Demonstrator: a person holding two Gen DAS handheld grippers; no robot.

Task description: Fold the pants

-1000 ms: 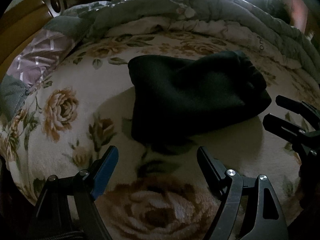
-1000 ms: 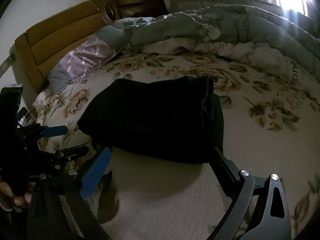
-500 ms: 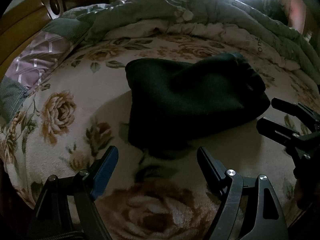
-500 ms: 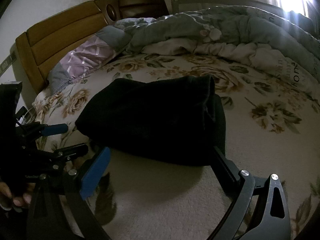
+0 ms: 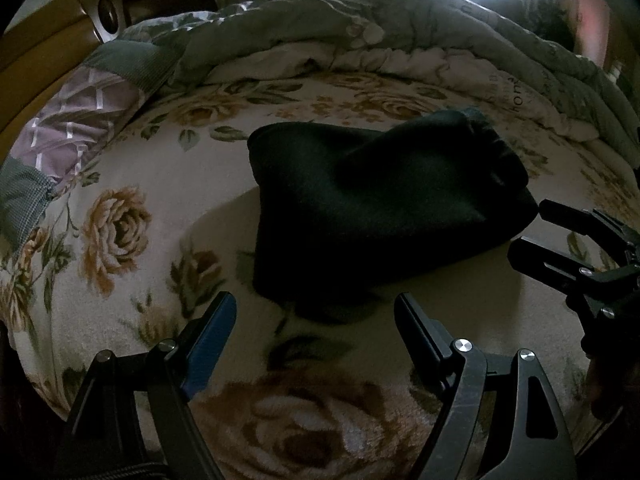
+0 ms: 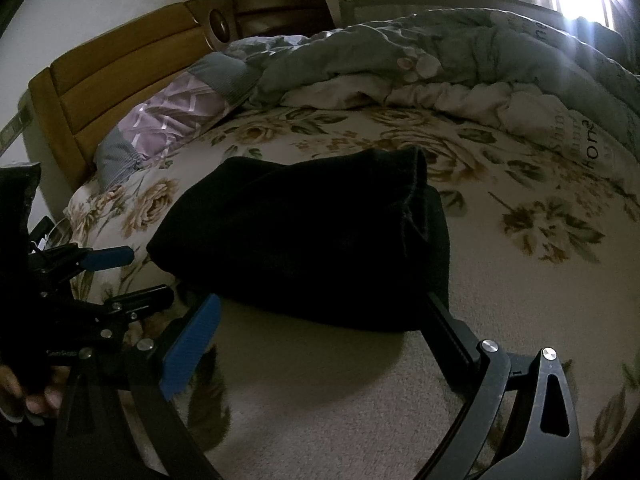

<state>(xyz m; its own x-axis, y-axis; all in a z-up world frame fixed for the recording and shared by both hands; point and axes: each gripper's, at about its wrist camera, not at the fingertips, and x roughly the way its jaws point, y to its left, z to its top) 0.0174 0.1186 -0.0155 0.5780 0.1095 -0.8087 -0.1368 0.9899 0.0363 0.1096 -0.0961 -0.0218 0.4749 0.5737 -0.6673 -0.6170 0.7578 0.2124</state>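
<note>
The dark pants (image 5: 380, 208) lie folded in a compact bundle on the floral bedspread (image 5: 120, 240); they also show in the right wrist view (image 6: 304, 236). My left gripper (image 5: 316, 308) is open and empty, just short of the bundle's near edge. It also shows at the left of the right wrist view (image 6: 132, 276). My right gripper (image 6: 320, 312) is open and empty, its jaws at the bundle's near edge without holding it. It shows at the right of the left wrist view (image 5: 528, 228).
A rumpled grey-green duvet (image 6: 460, 52) is heaped along the far side of the bed. A purple and grey pillow (image 6: 172, 120) lies against the wooden headboard (image 6: 112, 80) at the left. Bright window light comes from the upper right.
Both grippers have drawn back a little from the folded pants and stay open. The pants have not moved.
</note>
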